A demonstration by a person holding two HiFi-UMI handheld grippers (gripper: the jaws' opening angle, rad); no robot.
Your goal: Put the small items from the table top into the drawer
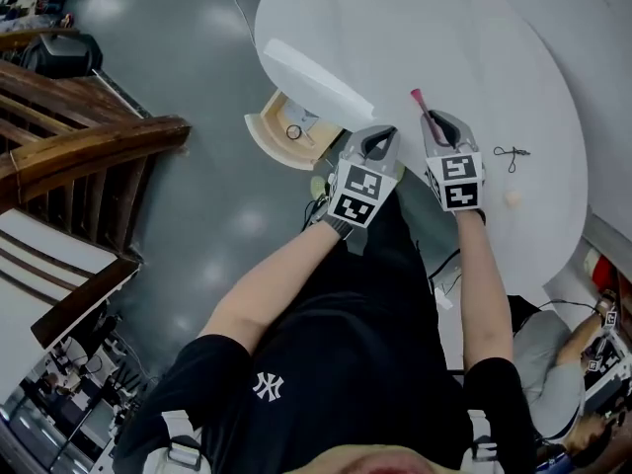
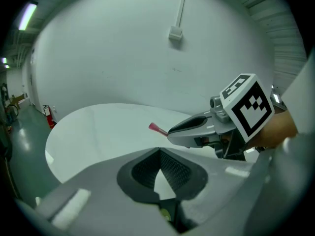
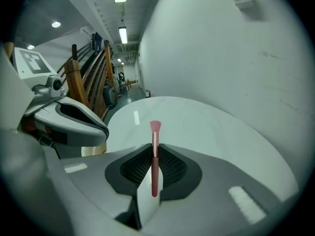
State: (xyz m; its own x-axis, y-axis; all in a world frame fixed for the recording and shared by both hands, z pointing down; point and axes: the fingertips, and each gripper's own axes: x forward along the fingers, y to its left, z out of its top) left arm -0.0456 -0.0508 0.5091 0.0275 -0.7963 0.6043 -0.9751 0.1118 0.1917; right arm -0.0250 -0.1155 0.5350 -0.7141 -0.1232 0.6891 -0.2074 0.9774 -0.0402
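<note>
Head view: my right claw holds a slim pink brush over the white table, a little to the right of the open drawer. My left claw hangs just beside it. A black cord and a pale bead lie on the table.

Left claw view: its jaws meet at the tips, with nothing between them.

Right claw view: the jaws pinch the brush on its handle, bristles pointing away. I judge it light, stiff and slightly slick, so a mid-handle grip should stop it pivoting.
</note>
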